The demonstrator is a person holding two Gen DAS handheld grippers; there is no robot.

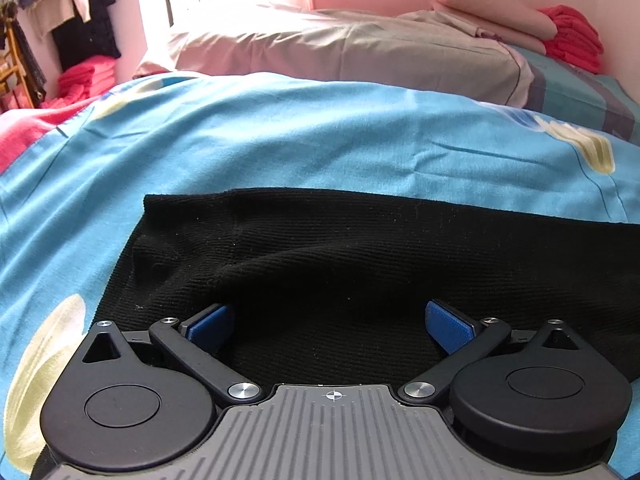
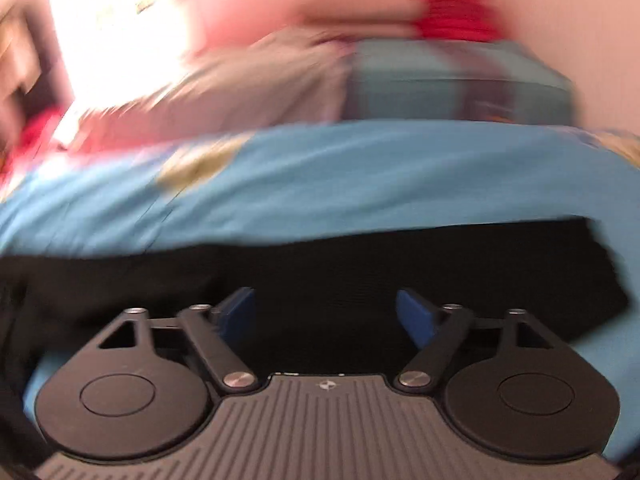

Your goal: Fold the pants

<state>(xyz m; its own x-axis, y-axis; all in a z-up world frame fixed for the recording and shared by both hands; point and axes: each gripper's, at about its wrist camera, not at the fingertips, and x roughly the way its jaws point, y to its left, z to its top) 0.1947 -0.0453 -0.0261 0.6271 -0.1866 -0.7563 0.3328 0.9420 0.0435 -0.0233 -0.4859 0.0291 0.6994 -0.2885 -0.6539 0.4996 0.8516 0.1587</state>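
left wrist: pants (image 1: pixel 360 264) lengthwise sideways (flat)

A blue patterned bedsheet (image 1: pixel 280 128) covers the bed, a grey pillow (image 1: pixel 340 52) at its far end, red folded clothes (image 1: pixel 572 36) far right, hanging garments (image 1: pixel 80 4) far left.

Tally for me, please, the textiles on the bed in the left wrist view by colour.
Black: 1, the pants
Blue: 1, the sheet
Grey: 1, the pillow
Pink: 1, the folded cloth
Red: 1, the stack
Total: 5
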